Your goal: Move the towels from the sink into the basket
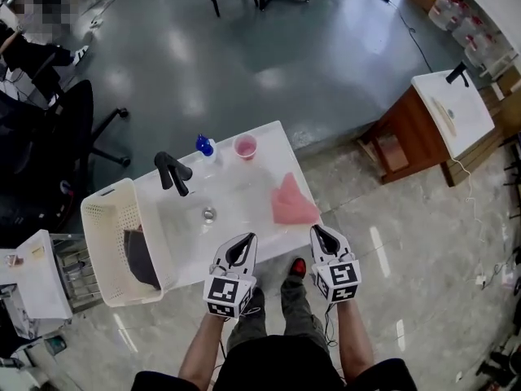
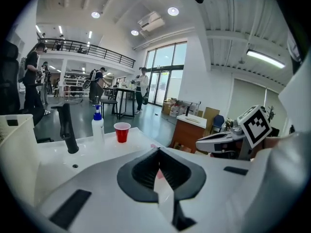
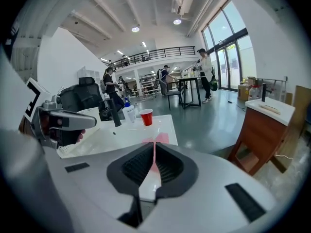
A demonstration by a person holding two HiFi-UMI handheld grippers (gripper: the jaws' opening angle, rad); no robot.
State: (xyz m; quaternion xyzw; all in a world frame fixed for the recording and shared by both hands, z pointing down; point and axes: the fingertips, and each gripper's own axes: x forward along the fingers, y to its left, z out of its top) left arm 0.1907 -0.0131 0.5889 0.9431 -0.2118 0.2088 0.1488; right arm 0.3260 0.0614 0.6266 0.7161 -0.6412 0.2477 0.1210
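Observation:
A pink towel (image 1: 291, 202) lies crumpled on the right side of the white sink (image 1: 236, 218) top, beside the basin. The white basket (image 1: 102, 218) stands against the sink's left end, and a dark towel (image 1: 142, 259) lies inside it. My left gripper (image 1: 244, 239) and right gripper (image 1: 319, 230) hover side by side over the sink's near edge, both shut and holding nothing. The right one is just short of the pink towel (image 3: 160, 139), which shows past its closed tips (image 3: 154, 147) in the right gripper view. The left gripper (image 2: 158, 152) points across the basin.
A black faucet (image 1: 172, 172), a blue-capped bottle (image 1: 205, 147) and a red cup (image 1: 245, 147) stand along the sink's far side. A wooden cabinet with a white top (image 1: 440, 120) is to the right, an office chair (image 1: 49, 129) and a white stand (image 1: 32, 279) to the left.

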